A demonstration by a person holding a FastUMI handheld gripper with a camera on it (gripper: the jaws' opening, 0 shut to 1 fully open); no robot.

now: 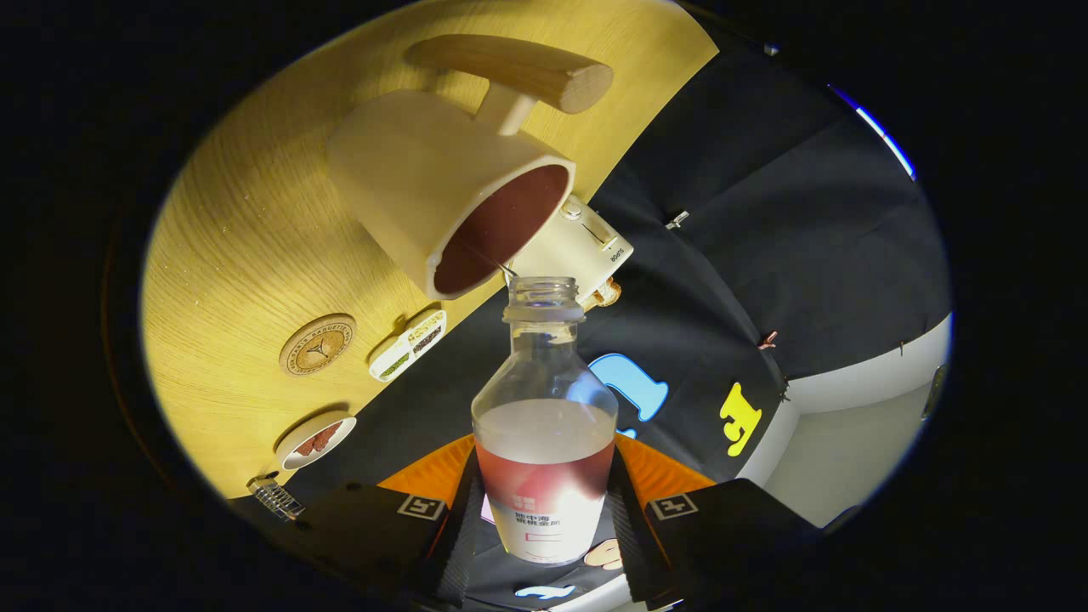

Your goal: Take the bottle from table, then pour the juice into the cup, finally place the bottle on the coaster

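My gripper (544,531) is shut on a clear bottle (544,442), one finger pressing on each side of its labelled lower body. The bottle has no cap and holds reddish juice in its lower part. The whole view is rolled, so the bottle is tipped with its open mouth (544,293) right at the rim of a cream cup (433,187) with a wooden handle (518,70). The cup holds dark red juice. A round wooden coaster (317,343) lies on the yellow wood table (229,255), beyond the fingers and beside the cup.
A cream toaster-like appliance (578,242) stands behind the cup at the table's far edge. A small white two-part dish (408,344) and a round white plate with food (316,440) lie near the coaster. A small metal coil (276,497) rests by the plate.
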